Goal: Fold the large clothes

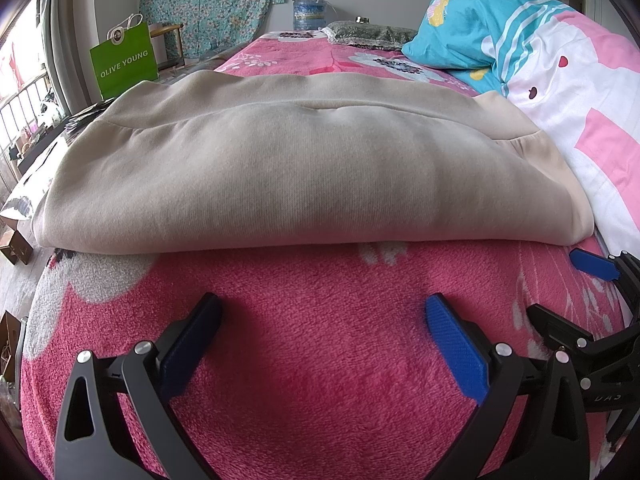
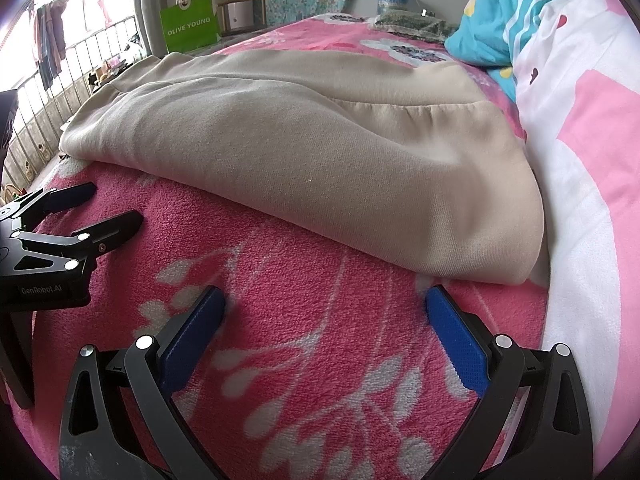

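Left gripper (image 1: 322,314) and right gripper (image 2: 324,306): jaws spread wide, empty, over pink blanket (image 1: 320,360). Folded beige garment (image 1: 248,168) just ahead. Quilt (image 2: 580,160) right of it; green bag (image 1: 124,64) beyond left.

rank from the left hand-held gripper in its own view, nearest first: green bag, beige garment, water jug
1. beige garment, just ahead of the left hand-held gripper on the pink blanket
2. green bag, far left, beyond the garment
3. water jug, by the back wall
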Tool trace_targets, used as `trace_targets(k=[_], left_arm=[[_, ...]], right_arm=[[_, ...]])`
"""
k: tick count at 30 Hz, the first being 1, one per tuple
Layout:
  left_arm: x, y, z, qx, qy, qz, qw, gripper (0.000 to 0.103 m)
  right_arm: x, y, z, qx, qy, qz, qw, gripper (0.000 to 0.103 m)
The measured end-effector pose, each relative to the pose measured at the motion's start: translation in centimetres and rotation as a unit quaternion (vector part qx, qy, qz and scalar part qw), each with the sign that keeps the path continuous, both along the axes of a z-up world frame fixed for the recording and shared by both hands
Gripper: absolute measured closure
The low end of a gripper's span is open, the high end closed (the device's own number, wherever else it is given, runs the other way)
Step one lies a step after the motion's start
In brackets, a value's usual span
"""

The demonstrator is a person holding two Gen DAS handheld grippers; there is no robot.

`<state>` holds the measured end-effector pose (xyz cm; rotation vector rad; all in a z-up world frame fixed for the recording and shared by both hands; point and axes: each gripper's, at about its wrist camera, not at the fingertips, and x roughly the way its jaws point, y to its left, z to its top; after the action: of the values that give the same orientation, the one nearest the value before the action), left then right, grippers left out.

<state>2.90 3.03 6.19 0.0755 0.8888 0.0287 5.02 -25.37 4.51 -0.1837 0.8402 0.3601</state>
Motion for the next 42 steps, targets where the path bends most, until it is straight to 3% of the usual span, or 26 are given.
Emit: trace_targets(k=[42], left_arm=[[-0.12,0.12,-0.38,-0.001,0.001,0.0,1.0,0.004]], right_arm=[[0.12,-0.39,-0.01,0.011,0.009,0.003,1.0,0.007]])
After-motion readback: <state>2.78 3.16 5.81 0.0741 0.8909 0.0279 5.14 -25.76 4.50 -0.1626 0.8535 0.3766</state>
